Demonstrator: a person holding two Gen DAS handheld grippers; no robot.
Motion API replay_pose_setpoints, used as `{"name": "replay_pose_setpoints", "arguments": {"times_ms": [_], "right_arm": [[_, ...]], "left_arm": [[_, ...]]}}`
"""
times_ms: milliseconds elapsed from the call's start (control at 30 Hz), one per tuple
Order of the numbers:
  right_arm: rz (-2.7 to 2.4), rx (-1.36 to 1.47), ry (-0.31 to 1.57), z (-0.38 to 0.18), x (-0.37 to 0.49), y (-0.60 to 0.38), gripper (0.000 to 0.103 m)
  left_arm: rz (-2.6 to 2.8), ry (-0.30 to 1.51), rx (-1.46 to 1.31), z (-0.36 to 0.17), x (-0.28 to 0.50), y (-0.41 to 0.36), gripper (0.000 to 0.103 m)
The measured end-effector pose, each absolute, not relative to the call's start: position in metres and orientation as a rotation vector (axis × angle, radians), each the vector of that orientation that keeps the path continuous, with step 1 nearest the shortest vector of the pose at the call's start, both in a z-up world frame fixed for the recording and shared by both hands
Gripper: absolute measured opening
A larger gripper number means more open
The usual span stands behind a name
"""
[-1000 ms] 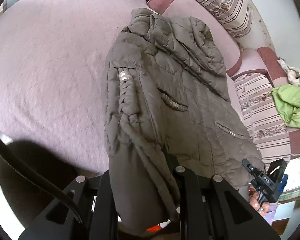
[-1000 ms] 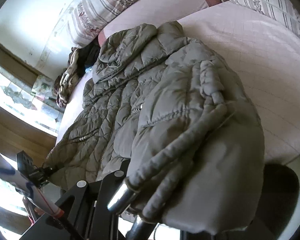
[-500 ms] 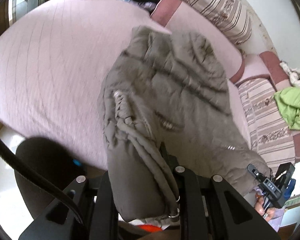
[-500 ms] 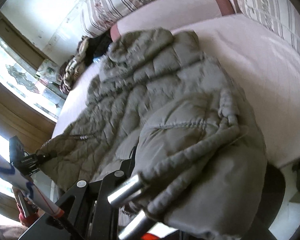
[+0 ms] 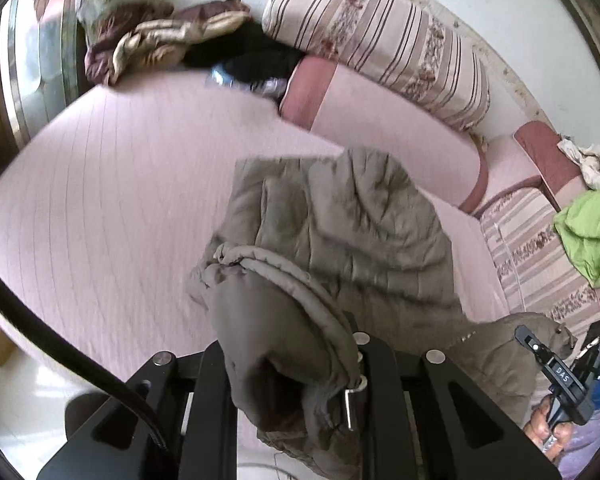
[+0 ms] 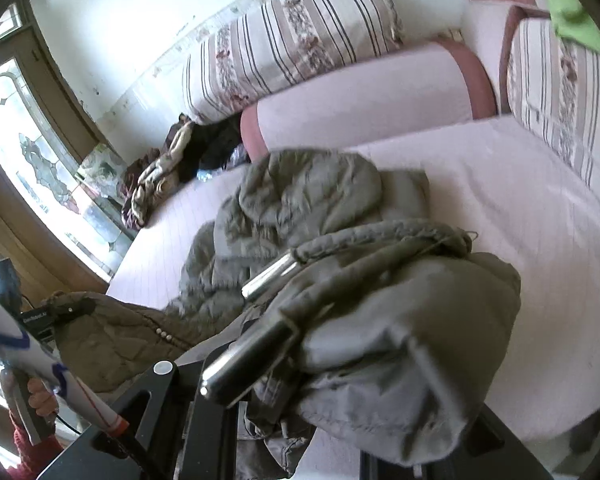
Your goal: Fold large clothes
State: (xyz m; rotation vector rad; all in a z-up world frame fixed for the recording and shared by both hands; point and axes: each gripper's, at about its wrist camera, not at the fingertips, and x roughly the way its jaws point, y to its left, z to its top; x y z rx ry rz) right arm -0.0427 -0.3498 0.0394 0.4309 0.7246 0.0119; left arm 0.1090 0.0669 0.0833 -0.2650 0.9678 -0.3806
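Observation:
An olive-grey padded jacket (image 5: pixel 340 224) lies bunched on the pink bed (image 5: pixel 100 200), its hood end toward the pink bolster. My left gripper (image 5: pixel 296 360) is shut on one hem corner, and the fabric drapes over both fingers. My right gripper (image 6: pixel 320 400) is shut on the other hem corner, its fingers mostly hidden under the folds. Drawstring cords with metal tips (image 6: pixel 268 280) hang over the held edge. The hem stretches between the two grippers, lifted off the bed. Each view shows the other gripper at its edge: the right gripper (image 5: pixel 548 356), the left gripper (image 6: pixel 56 312).
Pink bolsters (image 5: pixel 380 128) and striped cushions (image 5: pixel 380 48) line the far side along the wall. A brown and cream clothes pile (image 5: pixel 160 40) and a black garment (image 5: pixel 252 56) lie at the far left corner. A green garment (image 5: pixel 592 232) sits on the right cushions.
Both grippers have risen with the hem. The jacket's lower half has come off the bed and bunched toward the bolster. More of the wall and cushions shows now.

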Motion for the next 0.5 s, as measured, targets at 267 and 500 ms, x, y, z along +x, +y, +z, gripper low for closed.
{"name": "replay_pose_setpoints", "arguments": {"times_ms": [267,500], "right_arm": [[-0.065,0.466,0.682,0.054,0.009,-0.374,0.020],[-0.100,0.473,0.692,0.050,0.052,-0.382,0.020]], "left_arm": [[-0.326,0.927,-0.255,0.090,0.166,0.046,0.017],[-0.294,0.944,-0.209,0.080,0.207,0.021,0.017]]}}
